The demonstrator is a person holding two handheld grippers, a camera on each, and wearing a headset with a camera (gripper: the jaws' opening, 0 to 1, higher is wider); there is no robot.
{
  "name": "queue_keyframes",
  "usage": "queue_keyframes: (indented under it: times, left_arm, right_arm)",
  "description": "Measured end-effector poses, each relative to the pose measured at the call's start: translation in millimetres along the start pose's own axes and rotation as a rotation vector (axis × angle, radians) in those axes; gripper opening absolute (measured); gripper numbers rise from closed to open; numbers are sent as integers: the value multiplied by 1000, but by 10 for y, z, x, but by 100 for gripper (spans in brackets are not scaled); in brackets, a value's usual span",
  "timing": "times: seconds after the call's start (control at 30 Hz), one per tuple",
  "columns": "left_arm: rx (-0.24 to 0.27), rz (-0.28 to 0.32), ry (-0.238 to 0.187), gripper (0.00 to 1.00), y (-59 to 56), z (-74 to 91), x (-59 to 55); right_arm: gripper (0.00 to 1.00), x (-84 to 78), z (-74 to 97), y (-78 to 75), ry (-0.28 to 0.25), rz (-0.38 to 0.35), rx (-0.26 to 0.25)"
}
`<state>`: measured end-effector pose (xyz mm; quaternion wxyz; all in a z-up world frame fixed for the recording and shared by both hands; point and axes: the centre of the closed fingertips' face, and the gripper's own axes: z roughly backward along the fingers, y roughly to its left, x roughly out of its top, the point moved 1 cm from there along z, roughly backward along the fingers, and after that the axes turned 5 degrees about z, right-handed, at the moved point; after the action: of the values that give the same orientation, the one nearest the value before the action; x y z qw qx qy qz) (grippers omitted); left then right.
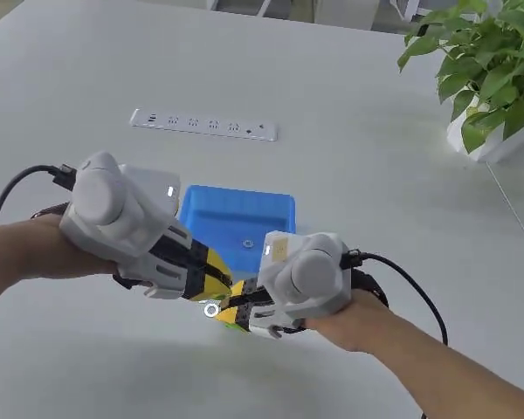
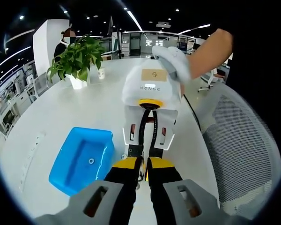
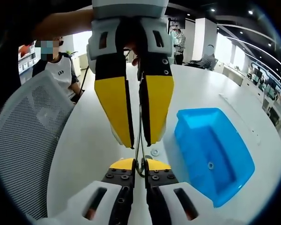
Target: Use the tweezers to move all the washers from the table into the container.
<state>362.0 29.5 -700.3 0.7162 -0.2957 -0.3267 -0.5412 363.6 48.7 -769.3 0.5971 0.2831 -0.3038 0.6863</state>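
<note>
Over the white table my two grippers meet nose to nose in front of the blue container. The left gripper and right gripper are both shut on the thin metal tweezers between them. In the right gripper view the left gripper comes down from the top onto the tweezers, while the right gripper holds their near end. One washer lies on the table just under the jaws, and shows too as the washer. Another washer lies inside the container.
A white power strip lies beyond the container. A potted plant stands at the table's far right. A grey mesh chair stands by the table's near edge. People stand in the room behind.
</note>
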Motion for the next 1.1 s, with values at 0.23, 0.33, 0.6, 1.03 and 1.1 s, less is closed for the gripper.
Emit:
queue_keyframes:
  times: [0.23,0.33,0.6,1.03,1.1]
  left_arm:
    - [12,38,-45,16,-8,51,70]
    - [17,54,-58,21,-10,75,80]
    - [34,105,-89,29,-15,151,88]
    - [85,138,-144,45,-14,311,97]
    - [92,146,-149,48,-15,337,88]
  right_arm:
    - [8,25,27,9,1,12,4]
    - [8,27,47,18,6,18,5]
    - [8,68,138,9,7,29,5]
    - [8,200,268,-38,-3,33,1]
    - [8,218,293,-48,-1,33,2]
